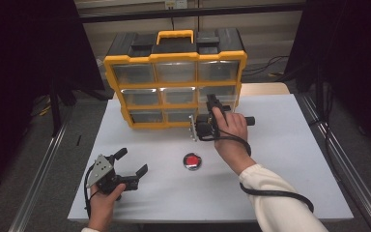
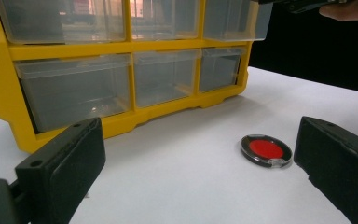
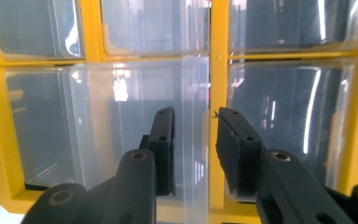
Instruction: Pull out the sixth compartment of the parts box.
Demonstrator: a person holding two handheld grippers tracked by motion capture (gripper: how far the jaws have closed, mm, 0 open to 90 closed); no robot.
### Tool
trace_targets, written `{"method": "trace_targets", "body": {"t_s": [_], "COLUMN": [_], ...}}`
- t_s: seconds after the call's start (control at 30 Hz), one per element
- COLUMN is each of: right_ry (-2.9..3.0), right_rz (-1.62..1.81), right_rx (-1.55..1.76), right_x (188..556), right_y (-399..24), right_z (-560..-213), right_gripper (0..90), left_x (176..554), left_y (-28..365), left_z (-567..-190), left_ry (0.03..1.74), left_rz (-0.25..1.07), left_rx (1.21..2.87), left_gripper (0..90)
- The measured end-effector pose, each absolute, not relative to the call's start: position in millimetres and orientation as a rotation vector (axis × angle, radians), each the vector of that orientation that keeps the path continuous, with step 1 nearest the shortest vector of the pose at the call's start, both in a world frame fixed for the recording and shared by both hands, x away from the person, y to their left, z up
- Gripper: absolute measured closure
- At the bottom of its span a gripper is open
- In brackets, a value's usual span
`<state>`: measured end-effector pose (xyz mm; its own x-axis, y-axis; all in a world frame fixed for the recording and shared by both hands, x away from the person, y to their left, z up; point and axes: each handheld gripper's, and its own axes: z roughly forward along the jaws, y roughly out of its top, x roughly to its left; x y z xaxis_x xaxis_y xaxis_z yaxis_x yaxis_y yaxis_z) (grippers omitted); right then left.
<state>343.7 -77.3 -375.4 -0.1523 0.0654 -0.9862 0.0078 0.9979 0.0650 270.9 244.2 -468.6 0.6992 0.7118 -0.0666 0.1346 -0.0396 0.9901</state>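
- Right hand-held gripper (image 3: 193,140) is straddling a pulled-out clear drawer (image 3: 135,135), jaws slightly apart, gripping nothing.
- Left hand-held gripper (image 2: 200,163) is resting wide open, empty, at seven o'clock.
- Squeezing the drawer's wall squarely should steady it.

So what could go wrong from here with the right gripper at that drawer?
1. The right gripper straddles the side wall of the pulled-out clear drawer without pressing on it; a pull now would likely slip, and a sideways move could twist the drawer.
2. The yellow organizer stands unbraced, with the left gripper away from it, so a tug might drag it.
3. The red disc lies near the right forearm and could get swept.
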Motion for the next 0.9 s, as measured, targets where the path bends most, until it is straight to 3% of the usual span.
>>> {"method": "trace_targets", "body": {"t_s": [0.17, 0.9], "right_ry": [1.741, 1.749], "right_rz": [0.047, 0.066], "right_rx": [0.046, 0.032], "right_x": [345, 329], "right_y": [-78, -79], "right_z": [-375, -372], "right_gripper": [77.6, 78.0], "left_x": [271, 271], "left_y": [245, 246], "left_z": [-469, -468], "left_ry": [0.713, 0.699], "left_rz": [0.537, 0.555], "left_rx": [1.575, 1.592], "left_gripper": [2.0, 2.1]}}
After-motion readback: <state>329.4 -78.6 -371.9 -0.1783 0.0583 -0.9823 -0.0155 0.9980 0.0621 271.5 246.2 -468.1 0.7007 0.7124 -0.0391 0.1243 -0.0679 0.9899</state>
